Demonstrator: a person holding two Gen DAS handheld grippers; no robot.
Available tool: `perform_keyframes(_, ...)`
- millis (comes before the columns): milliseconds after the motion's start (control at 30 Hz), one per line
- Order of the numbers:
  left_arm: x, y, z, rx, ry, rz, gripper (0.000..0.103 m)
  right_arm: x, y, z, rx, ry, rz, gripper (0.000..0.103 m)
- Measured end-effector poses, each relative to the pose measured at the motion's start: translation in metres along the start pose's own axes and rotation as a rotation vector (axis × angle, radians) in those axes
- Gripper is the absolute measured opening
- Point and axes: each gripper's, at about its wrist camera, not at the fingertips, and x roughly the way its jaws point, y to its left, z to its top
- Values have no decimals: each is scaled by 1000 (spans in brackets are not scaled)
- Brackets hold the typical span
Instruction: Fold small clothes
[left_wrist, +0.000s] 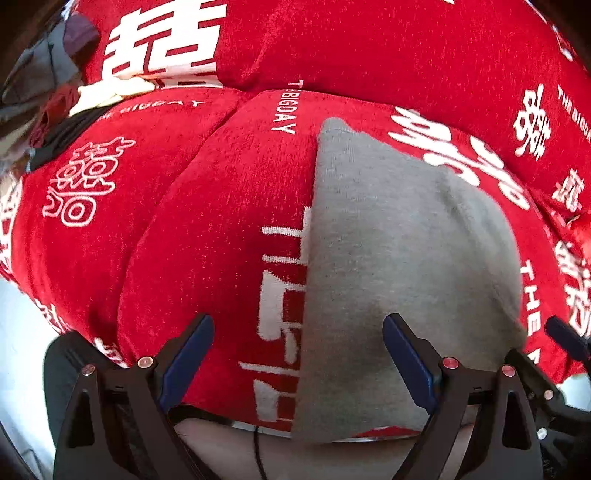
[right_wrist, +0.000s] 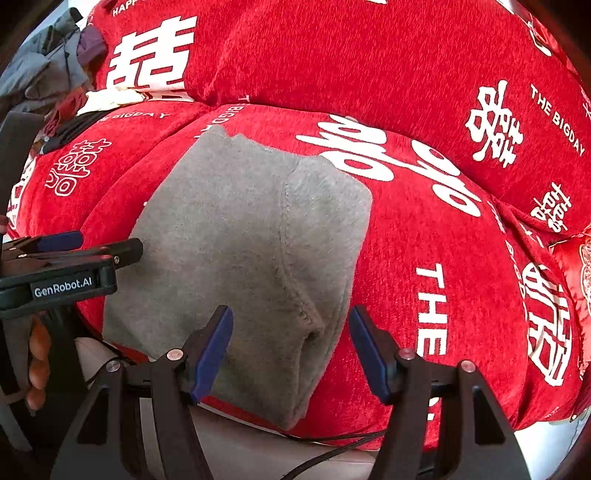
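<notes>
A small grey knit garment (left_wrist: 399, 258) lies flat on a red sofa seat cushion (left_wrist: 207, 221) with white characters. In the right wrist view the garment (right_wrist: 240, 251) shows a seam down its right part and looks folded over. My left gripper (left_wrist: 298, 354) is open, its jaws wide apart, over the garment's near left edge and holding nothing. My right gripper (right_wrist: 291, 350) is open and empty over the garment's near right corner. The left gripper also shows from the side in the right wrist view (right_wrist: 107, 247) at the garment's left edge.
The red back cushion (right_wrist: 332, 55) rises behind the seat. A pile of mixed clothes (right_wrist: 55, 81) lies at the far left of the sofa. A red satin item (right_wrist: 576, 258) sits at the right edge. The seat's front edge is just below the grippers.
</notes>
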Motion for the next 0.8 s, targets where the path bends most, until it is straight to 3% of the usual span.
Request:
perform_keyframes(333, 3, -9, 2, 70, -5, 19, 93, 9, -4, 1, 35, 20, 0, 69)
perform_keyframes(800, 10, -17, 3, 93, 18, 9, 93, 17, -8, 0, 59, 32, 10, 69)
